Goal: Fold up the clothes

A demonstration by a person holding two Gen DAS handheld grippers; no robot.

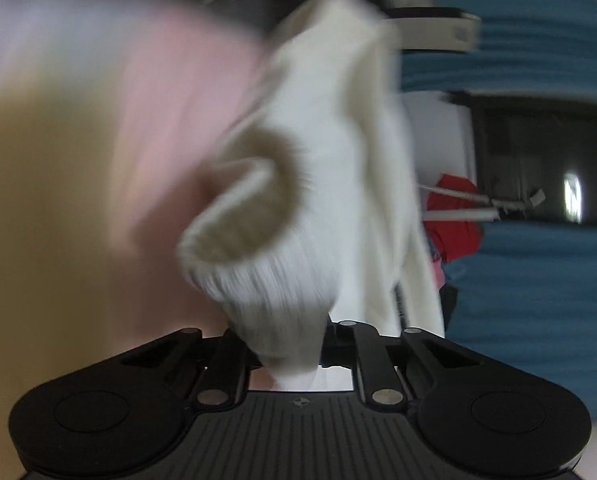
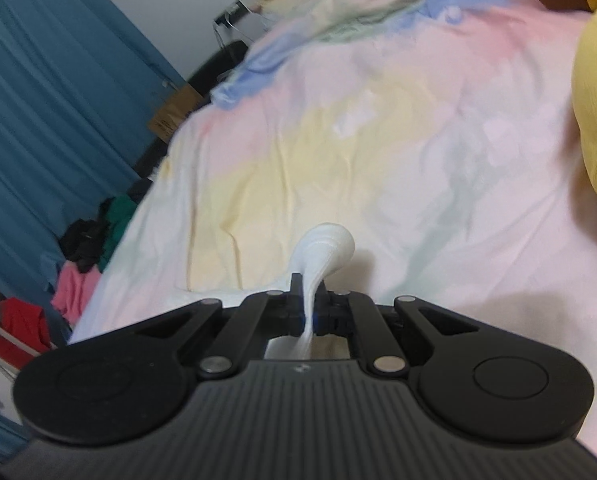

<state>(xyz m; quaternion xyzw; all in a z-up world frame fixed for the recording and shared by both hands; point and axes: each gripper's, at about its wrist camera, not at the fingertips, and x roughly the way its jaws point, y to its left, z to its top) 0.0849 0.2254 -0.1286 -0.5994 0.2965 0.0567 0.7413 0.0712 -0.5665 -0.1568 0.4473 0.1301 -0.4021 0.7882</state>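
A white ribbed garment (image 1: pixel 318 152) fills the middle of the left wrist view and hangs lifted above the bed. My left gripper (image 1: pixel 288 344) is shut on a bunched end of it, and a rolled cuff-like opening (image 1: pixel 238 220) shows just beyond the jaws. In the right wrist view my right gripper (image 2: pixel 310 304) is shut on a thin bunched fold of the same white fabric (image 2: pixel 324 246), which sticks up between the jaws. The left wrist view is blurred.
The bed with a pastel rainbow sheet (image 2: pixel 378 140) lies under both grippers. A yellow garment (image 2: pixel 596 112) lies at its right edge. Blue curtains (image 2: pixel 38 100), a cardboard box (image 2: pixel 174 114), a clothes pile (image 2: pixel 86 264) and a drying rack with red cloth (image 1: pixel 454 216) stand beside the bed.
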